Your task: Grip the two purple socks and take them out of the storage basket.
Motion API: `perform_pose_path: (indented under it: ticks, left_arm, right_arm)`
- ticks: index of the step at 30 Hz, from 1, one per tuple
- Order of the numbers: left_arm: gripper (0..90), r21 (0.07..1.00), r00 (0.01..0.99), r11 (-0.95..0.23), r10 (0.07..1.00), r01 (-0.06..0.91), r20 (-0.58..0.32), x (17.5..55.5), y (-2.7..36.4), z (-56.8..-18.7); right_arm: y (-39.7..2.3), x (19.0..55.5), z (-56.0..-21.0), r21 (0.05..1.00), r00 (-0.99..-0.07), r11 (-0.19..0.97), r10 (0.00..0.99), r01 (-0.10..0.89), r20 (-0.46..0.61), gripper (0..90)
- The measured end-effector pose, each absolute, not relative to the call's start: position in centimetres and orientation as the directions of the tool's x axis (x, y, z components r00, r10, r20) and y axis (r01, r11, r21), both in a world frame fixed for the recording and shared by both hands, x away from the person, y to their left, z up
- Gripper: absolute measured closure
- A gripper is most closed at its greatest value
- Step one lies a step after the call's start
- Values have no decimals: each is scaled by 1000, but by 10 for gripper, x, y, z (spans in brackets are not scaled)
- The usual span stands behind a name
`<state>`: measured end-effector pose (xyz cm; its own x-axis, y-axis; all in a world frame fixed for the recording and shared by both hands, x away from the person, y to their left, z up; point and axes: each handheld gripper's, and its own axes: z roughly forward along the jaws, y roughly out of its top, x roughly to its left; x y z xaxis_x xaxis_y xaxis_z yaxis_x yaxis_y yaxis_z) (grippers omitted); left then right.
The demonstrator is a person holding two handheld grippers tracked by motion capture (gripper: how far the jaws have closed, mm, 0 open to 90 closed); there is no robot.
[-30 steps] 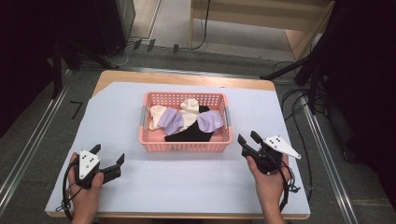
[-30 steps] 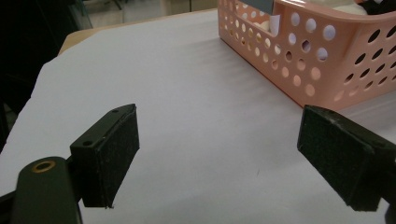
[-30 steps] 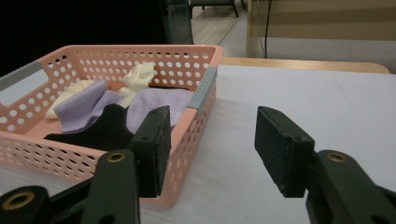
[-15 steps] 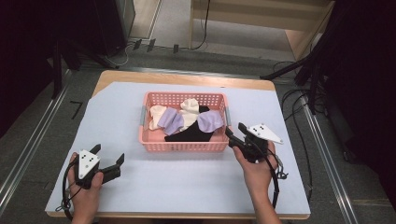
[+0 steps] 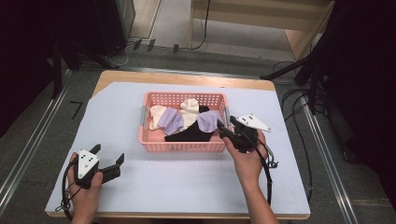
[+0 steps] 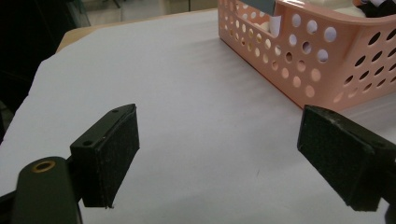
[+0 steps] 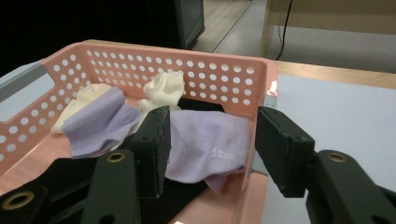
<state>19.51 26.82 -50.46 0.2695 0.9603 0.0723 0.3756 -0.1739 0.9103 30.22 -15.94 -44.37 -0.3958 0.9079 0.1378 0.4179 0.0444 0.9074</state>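
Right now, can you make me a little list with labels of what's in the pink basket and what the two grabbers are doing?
basket: pink basket with holes, on the white table cover
inside: purple socks, cream socks, black sock
right gripper: right gripper open, one finger inside the basket's corner, one outside, nearest a purple sock
left gripper: left gripper open, holding nothing, beside the basket

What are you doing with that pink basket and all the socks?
A person holds a gripper in each hand at a table. The right gripper is at the right end of the pink basket, jaws open, one inside and one outside the basket's end wall, aimed at a purple sock lying on top. Nothing is grabbed yet. More socks, cream, purple and black, sit piled in the basket. The left gripper rests open on the white table cover, away from the basket.
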Motion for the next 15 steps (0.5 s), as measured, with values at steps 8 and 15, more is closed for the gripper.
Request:
perform_pose_path:
  ticks: [8, 15]
  left_arm:
    - [137, 908, 271, -173, 960, 382, 69, 195, 268, -504]
    - [138, 907, 274, -174, 959, 384, 68, 196, 269, -504]
  right_arm:
    - [-145, 316, -445, 899, -397, 61, 909, 434, 129, 465]
    - [-133, 327, -449, 885, -395, 77, 910, 458, 125, 469]
